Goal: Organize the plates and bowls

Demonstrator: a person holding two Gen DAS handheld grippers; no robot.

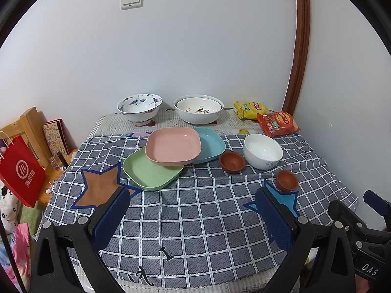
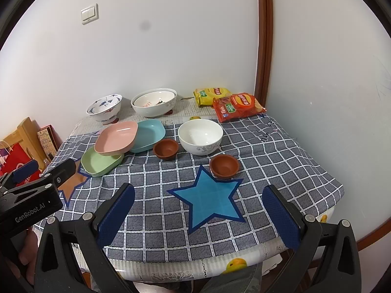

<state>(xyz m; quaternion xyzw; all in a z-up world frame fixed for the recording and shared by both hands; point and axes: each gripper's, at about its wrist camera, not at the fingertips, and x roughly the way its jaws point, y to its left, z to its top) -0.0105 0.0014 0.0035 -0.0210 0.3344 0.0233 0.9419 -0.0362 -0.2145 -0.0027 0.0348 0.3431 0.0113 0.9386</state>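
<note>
left gripper [image 1: 193,205] jaws wide, empty, over checked cloth [image 1: 195,219] | matte square plates overlapping: green [image 1: 151,173], pink [image 1: 173,149] on top, teal [image 1: 211,144] | round clay cups [image 1: 232,161], [image 1: 287,179] | glossy white bowl [image 1: 262,150] | right gripper [image 2: 198,206] jaws wide, empty, above blue star [image 2: 207,200]

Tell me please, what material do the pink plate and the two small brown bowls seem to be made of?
Pink plate: probably plastic or wheat-straw composite, with a matte pastel surface and thin rounded rim. Brown bowls: likely unglazed clay or terracotta, dull reddish-brown, without shine. Neither can be confirmed by look alone.
</note>
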